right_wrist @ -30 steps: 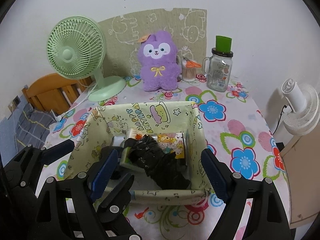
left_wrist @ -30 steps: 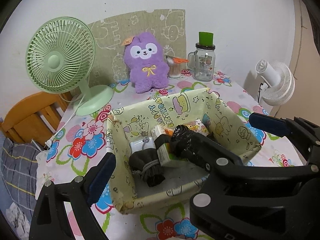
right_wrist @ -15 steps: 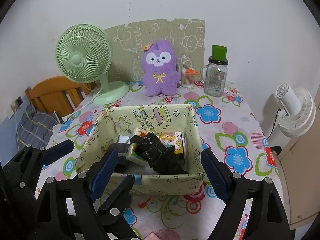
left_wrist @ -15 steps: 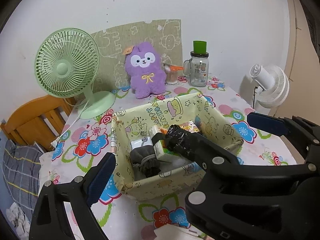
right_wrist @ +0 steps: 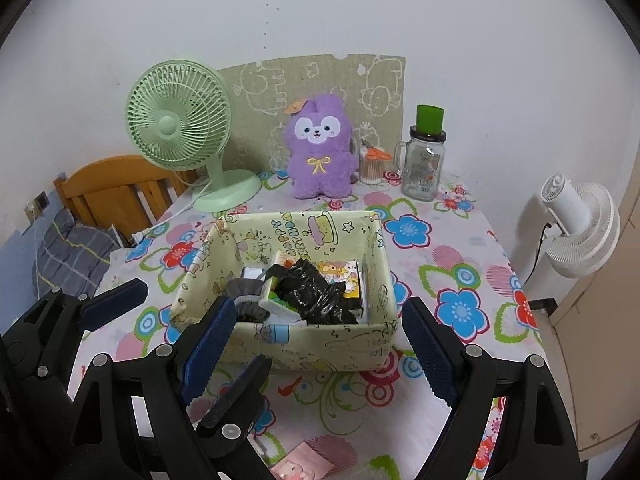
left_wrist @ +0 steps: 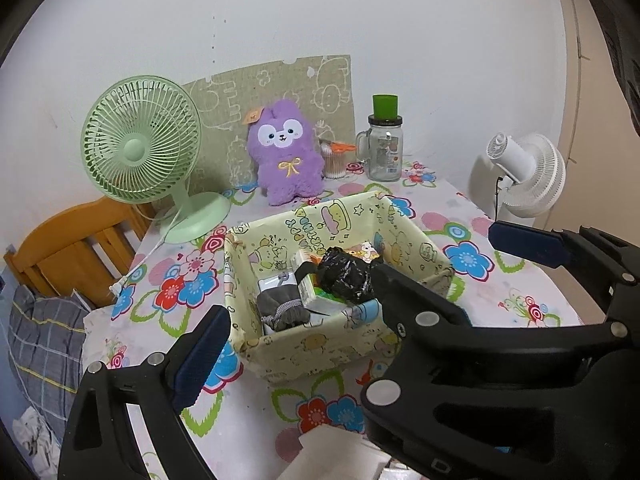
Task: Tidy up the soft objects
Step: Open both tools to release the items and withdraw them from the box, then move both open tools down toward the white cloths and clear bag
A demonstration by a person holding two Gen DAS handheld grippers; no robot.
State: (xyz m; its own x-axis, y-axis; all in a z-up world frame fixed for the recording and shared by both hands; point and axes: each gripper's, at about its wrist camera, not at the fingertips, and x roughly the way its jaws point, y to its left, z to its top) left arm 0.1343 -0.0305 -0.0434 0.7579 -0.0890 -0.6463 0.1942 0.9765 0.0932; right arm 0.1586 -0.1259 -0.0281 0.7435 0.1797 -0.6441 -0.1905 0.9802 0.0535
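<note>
A pale yellow cartoon-print fabric box stands mid-table. In it lie a crumpled black plastic bag, rolled grey socks, a green-and-white tissue pack and a cartoon packet. A purple plush bunny sits upright at the back. My left gripper is open and empty, near side of the box. My right gripper is open and empty, its fingers either side of the box's front wall.
A green desk fan stands back left, a glass jar with green lid and a cotton-swab cup back right. A white fan stands off the table's right edge, a wooden chair to the left. Paper lies at the front edge.
Both grippers have drawn back and up from the box, so it looks smaller and farther. The black bag stays in the box. Both stay open.
</note>
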